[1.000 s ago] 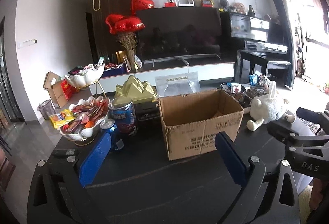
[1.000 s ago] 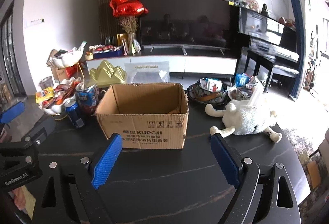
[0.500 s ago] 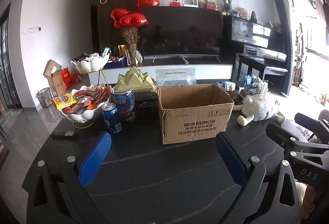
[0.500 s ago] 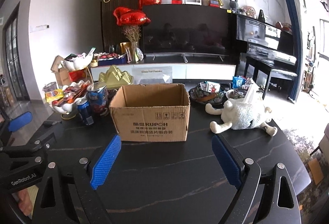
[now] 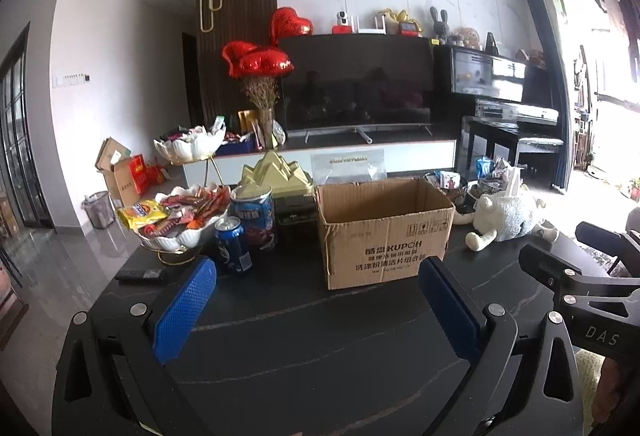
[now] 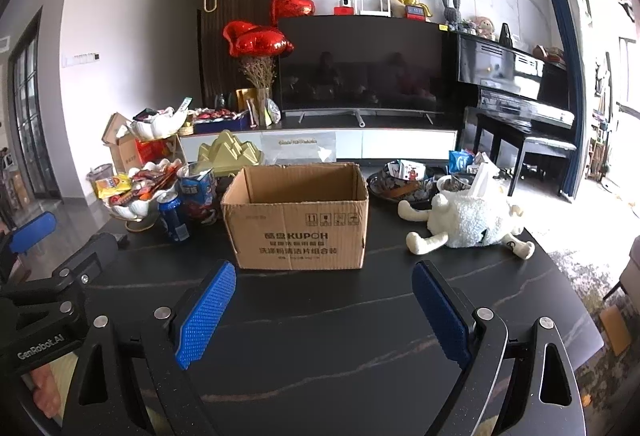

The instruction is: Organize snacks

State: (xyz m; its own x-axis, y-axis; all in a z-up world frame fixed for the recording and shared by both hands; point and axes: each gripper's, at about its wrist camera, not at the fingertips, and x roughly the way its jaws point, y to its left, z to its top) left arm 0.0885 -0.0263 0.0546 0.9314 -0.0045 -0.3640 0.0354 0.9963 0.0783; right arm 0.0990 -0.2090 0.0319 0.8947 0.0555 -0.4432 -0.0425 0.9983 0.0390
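An open cardboard box stands mid-table, and I see nothing in the part of its inside that shows. Left of it a white shell-shaped dish is heaped with snack packets, beside a blue drink can and a tall blue snack tub. A dark bowl with packets sits right of the box. My left gripper hovers open and empty short of the box. My right gripper is open too, nothing between its blue pads.
A white plush sheep lies on the black table at the right. A gold mountain-shaped ornament stands behind the tub, a remote near the left edge. The TV unit and piano are beyond.
Both grippers have drawn back from the box, which now looks smaller and farther. Both stay open and empty.
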